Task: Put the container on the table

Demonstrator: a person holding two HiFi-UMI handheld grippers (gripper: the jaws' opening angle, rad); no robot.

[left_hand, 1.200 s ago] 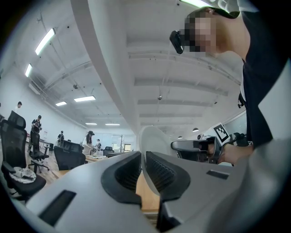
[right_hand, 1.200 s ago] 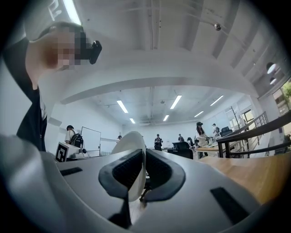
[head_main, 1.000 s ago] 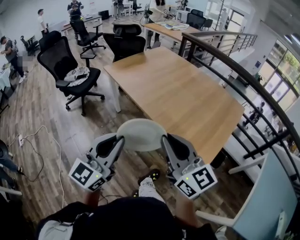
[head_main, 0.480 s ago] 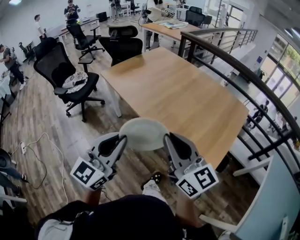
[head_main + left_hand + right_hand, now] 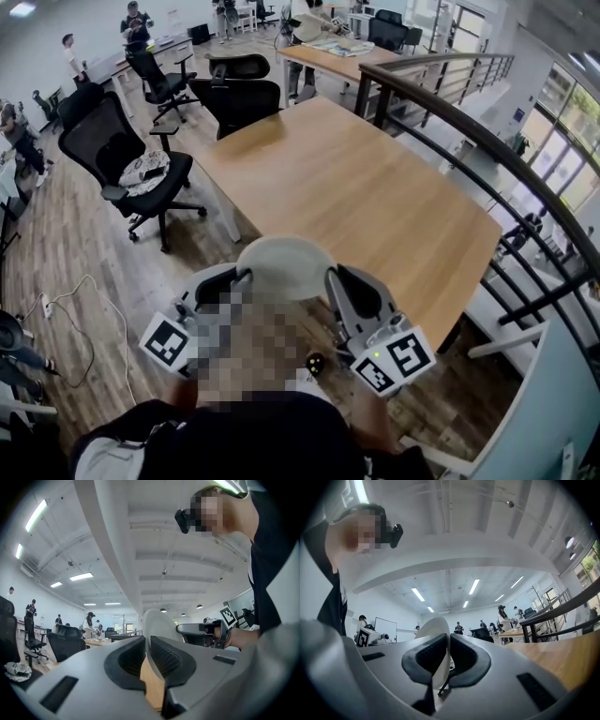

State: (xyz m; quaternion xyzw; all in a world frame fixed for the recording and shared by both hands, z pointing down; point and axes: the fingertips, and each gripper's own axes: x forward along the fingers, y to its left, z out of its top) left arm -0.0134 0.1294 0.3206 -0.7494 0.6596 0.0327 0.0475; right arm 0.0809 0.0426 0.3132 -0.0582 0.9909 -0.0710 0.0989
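Your left gripper (image 5: 246,277) and right gripper (image 5: 330,277) each clamp tight on opposite rims of the pale round container (image 5: 286,265), held above floor just short of the near edge of the wooden table (image 5: 356,187). Railing (image 5: 469,141) runs along its right side, office chair (image 5: 117,141) stands left.

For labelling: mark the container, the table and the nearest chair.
container (image 5: 286,267), head view, middle of its pale surface.
table (image 5: 356,183), head view, bare wooden top.
chair (image 5: 94,136), head view, black backrest.
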